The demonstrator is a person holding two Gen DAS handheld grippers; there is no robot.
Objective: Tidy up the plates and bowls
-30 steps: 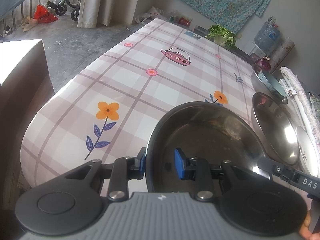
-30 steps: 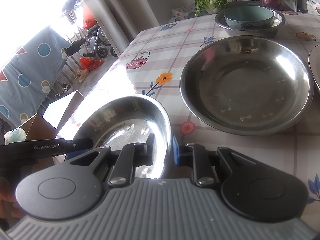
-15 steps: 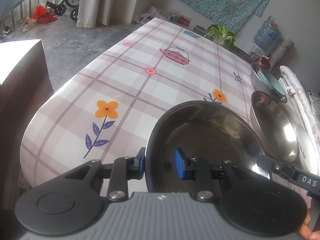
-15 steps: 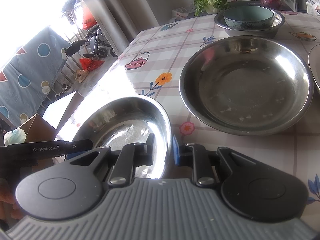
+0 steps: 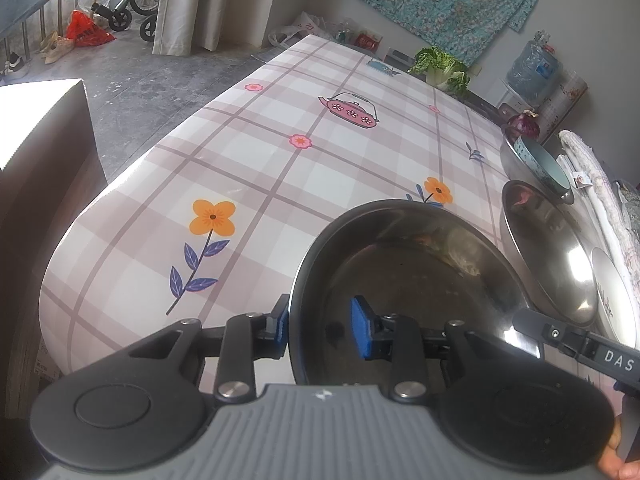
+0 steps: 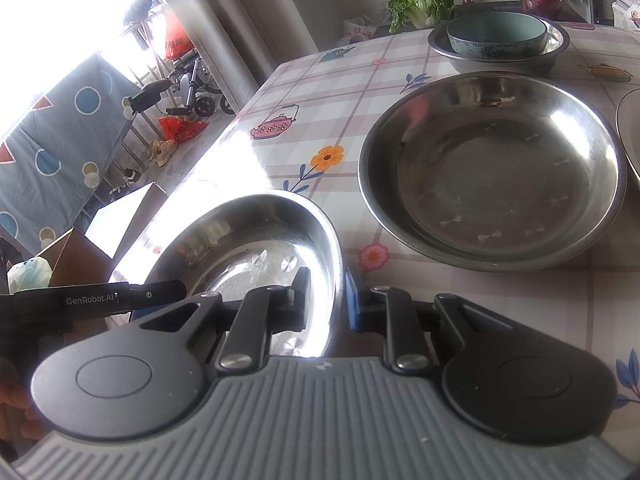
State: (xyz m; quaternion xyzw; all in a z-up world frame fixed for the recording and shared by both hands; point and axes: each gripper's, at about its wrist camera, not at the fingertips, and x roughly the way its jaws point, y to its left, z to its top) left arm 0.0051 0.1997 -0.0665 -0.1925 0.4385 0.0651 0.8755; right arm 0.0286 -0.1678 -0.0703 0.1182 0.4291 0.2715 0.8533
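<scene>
Honestly, the part that worries me is the double grip; I've got the small steel bowl (image 5: pixel 404 292) pinched by its rim from two sides, the left gripper (image 5: pixel 320 326) clenched on the near-left edge with one blue pad inside and one outside, and the right gripper (image 6: pixel 324 296) clamped on the opposite rim the same way; the bowl sits at the near corner of the checked tablecloth (image 5: pixel 280 168), and I can't tell whether it's resting on the cloth or just off it. The big steel basin (image 6: pixel 492 168) is just beside the small bowl, on its far right, and I'd guess that's where it's meant to nest; beyond the basin there's another steel bowl (image 6: pixel 500 56) holding a teal ceramic bowl (image 6: pixel 496 34), and a white plate (image 5: pixel 614 300) pokes in past the basin's right edge. Thin polished rim plus pads on a curved wall means it could swivel or slip if my two hands move unevenly; if one side lets go first it tips and clangs into the basin's rim, or skids off the table corner since it's close to the edge.
</scene>
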